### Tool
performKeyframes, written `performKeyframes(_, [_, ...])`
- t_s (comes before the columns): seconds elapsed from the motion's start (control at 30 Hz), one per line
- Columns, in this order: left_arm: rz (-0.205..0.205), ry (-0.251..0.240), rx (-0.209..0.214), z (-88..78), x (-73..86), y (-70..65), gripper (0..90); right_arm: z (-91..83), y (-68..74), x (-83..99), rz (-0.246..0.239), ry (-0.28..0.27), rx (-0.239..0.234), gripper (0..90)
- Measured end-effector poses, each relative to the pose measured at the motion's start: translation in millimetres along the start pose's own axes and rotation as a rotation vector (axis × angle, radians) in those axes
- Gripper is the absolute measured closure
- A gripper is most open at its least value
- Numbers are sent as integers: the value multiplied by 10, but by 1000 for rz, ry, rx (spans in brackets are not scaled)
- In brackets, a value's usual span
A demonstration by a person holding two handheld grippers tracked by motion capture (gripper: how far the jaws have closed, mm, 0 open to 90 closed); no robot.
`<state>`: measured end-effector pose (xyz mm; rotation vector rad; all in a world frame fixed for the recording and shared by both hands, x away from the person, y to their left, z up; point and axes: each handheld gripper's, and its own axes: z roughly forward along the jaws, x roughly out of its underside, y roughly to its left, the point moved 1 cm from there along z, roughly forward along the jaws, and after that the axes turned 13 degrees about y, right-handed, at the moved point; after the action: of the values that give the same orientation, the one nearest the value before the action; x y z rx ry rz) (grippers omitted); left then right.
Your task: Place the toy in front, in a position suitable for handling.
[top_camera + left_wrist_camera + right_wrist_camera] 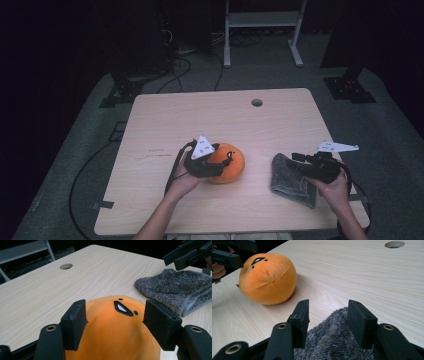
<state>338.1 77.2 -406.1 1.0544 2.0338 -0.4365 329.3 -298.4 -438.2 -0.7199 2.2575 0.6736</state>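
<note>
A round orange plush toy (235, 165) with a small black and white face mark lies near the middle of the wooden table (200, 115). My left gripper (224, 161) reaches over it from the left. In the left gripper view the plush (112, 340) bulges up between the two spread jaws of the gripper (116, 322), which stands open. A folded grey fluffy towel (290, 180) lies at the right. My right gripper (300, 160) hangs over its near edge, open, with the towel (332, 342) between its jaws (328, 317). The plush (268, 277) shows farther off.
A round cable hole (257, 102) sits near the table's far edge. Beyond the table are a white metal frame (262, 20), cables on the floor and dark stands. Bare wood stretches across the far half of the table.
</note>
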Motion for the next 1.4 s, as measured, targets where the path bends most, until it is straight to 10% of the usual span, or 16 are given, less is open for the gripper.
performKeyframes(1.4, [-115,2,-63,-514,473,207,179,15,64,-3,-5,25,-39,449])
